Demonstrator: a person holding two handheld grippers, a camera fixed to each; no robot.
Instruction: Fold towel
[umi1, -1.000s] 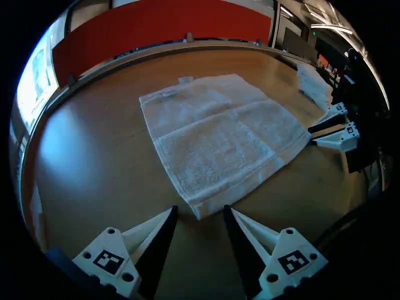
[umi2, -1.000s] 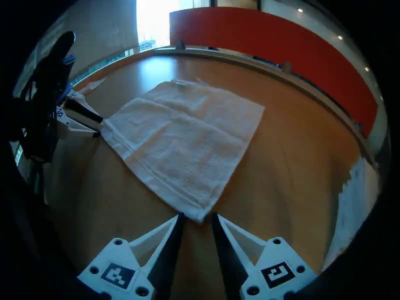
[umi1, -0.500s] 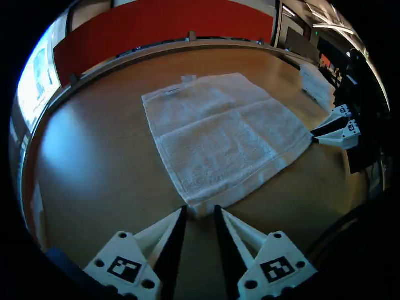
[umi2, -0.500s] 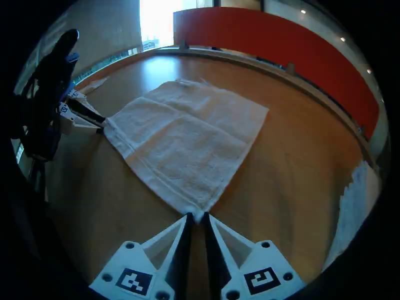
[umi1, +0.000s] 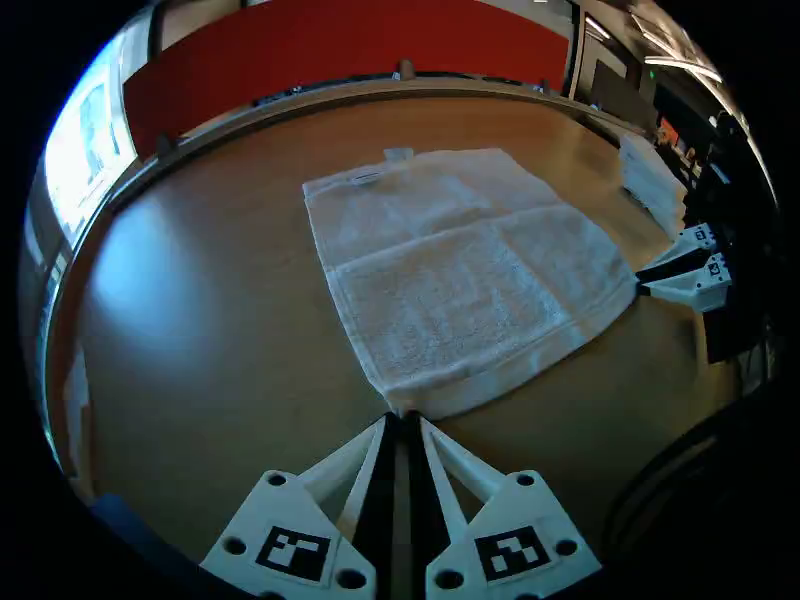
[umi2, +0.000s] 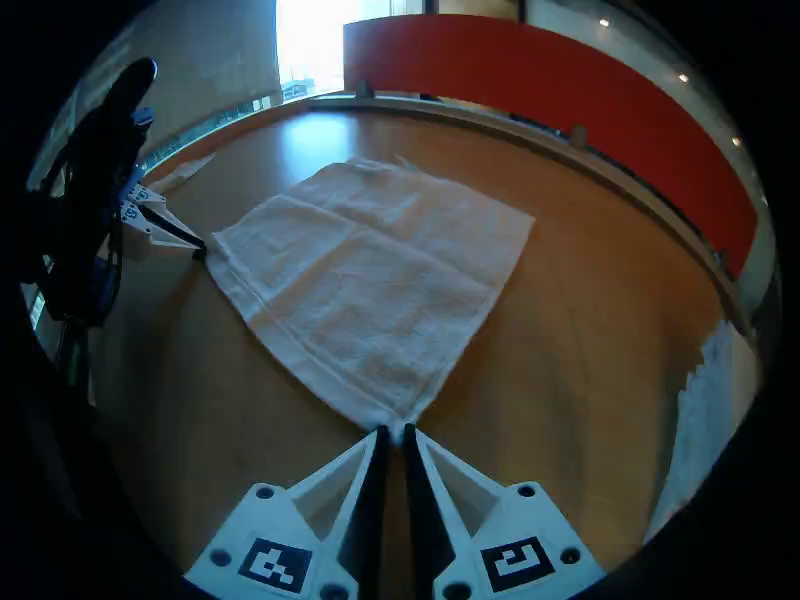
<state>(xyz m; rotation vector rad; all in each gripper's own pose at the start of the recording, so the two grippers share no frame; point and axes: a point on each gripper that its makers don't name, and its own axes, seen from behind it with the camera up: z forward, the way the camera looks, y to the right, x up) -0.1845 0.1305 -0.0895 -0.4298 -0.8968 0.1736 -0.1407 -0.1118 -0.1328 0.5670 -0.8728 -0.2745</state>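
A white towel (umi1: 460, 270) lies flat on the wooden table (umi1: 200, 330), with fold creases across it. My left gripper (umi1: 403, 422) is shut on the towel's near corner in the left gripper view. In the right gripper view the same towel (umi2: 370, 275) spreads out ahead, and my right gripper (umi2: 393, 434) is shut on its near corner. The right gripper (umi1: 645, 285) appears at the towel's right corner in the left gripper view. The left gripper (umi2: 195, 248) appears at the towel's left corner in the right gripper view, held by a dark-sleeved arm (umi2: 90, 200).
A red panel (umi1: 340, 45) runs behind the table's curved far edge. A stack of white cloth (umi1: 650, 180) lies at the right of the table in the left gripper view, and more white cloth (umi2: 705, 410) sits at the right in the right gripper view.
Both grippers went from open around the towel's corners to shut on them. The towel has barely shifted.
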